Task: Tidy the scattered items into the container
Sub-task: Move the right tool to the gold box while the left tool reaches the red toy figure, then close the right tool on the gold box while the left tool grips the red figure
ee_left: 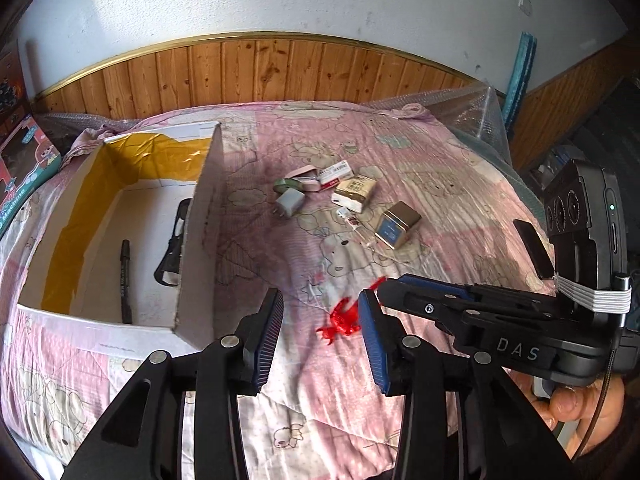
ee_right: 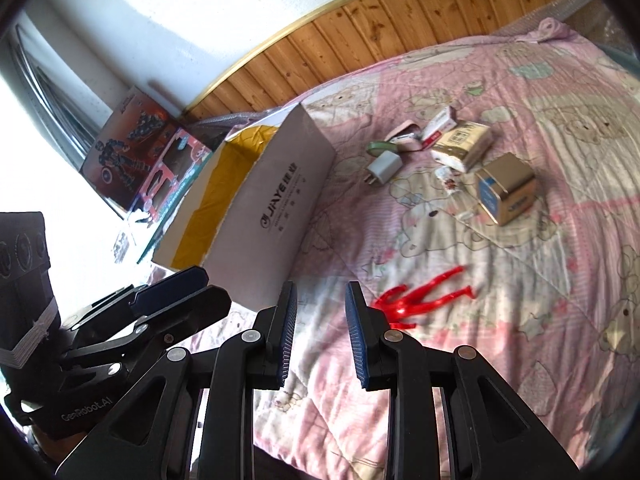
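A red plastic toy figure [ee_left: 340, 320] [ee_right: 420, 296] lies on the pink quilt. My left gripper [ee_left: 320, 340] [ee_right: 204, 284] is open just short of it, the figure lying near its right finger. My right gripper [ee_right: 322, 336] [ee_left: 390, 284] is open and empty, with the figure just right of its right finger. The cardboard box [ee_left: 200, 208] [ee_right: 280, 200] stands to the left, holding a black pen [ee_left: 126, 280] and a black torch-like item [ee_left: 176, 248]. Farther off lie a white charger plug [ee_left: 290, 202] [ee_right: 384, 166], a gold-white pack [ee_left: 356, 192] [ee_right: 462, 144] and a gold tin [ee_left: 396, 226] [ee_right: 506, 190].
A pink case [ee_left: 304, 174], a green ring [ee_left: 282, 184] and a red-white packet [ee_left: 336, 174] sit in the same cluster. Toy boxes [ee_left: 24, 160] [ee_right: 140, 152] stand left of the bed. Bubble wrap [ee_left: 472, 108] lines the far edge by the wood-panelled wall. A hand [ee_left: 572, 404] holds the right gripper.
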`<state>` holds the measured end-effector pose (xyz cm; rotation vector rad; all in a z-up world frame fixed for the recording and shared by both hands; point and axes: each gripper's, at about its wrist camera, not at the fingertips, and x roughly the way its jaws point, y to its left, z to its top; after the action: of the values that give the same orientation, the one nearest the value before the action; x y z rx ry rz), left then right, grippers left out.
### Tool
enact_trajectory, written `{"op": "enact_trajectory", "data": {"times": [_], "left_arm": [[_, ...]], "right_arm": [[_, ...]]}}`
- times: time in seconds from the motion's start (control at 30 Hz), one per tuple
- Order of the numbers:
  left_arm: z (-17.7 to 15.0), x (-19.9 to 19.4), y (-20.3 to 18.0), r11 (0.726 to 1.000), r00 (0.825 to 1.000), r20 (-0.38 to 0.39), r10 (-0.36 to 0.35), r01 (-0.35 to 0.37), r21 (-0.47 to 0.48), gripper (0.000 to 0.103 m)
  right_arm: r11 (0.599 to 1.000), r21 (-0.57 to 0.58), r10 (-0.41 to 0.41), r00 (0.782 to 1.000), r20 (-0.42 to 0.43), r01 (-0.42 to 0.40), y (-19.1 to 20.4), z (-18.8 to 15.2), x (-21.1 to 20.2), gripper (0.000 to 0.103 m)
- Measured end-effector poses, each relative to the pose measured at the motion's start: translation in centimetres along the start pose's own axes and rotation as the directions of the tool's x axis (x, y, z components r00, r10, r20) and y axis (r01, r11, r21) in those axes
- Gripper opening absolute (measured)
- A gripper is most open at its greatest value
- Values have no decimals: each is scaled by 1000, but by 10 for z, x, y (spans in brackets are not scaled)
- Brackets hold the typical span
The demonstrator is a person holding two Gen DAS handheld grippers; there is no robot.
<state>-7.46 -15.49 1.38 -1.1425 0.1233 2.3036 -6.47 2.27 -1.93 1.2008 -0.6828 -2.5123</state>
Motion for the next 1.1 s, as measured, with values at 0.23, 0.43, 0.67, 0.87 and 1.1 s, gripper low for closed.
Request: {"op": "enact_trajectory", "data": {"times": [0.23, 0.43, 0.67, 0.87, 1.1], "left_arm": [[-12, 46, -46, 993, 995, -79, -58, 65, 93, 54], [-18, 91, -68, 981, 990, -136, -42, 66, 181, 60], [-21, 137, -64, 968, 983, -180, 25, 21, 251, 60], [-28, 166, -44, 977, 974, -220, 57, -10, 211, 60], [-17, 187, -35, 982, 972, -235, 22, 23, 189, 60]], "right_arm": [[995, 50, -93, 995, 24, 91, -53, -12, -23, 37], [983, -4, -181, 983, 35, 181, -79, -6, -25, 45], [960, -118, -253, 967, 32, 255, -99, 30, 2, 52], [942, -196, -279, 960, -17, 271, -117, 52, 45, 54], [930, -235, -303, 952, -49, 284, -133, 75, 84, 55]]}}
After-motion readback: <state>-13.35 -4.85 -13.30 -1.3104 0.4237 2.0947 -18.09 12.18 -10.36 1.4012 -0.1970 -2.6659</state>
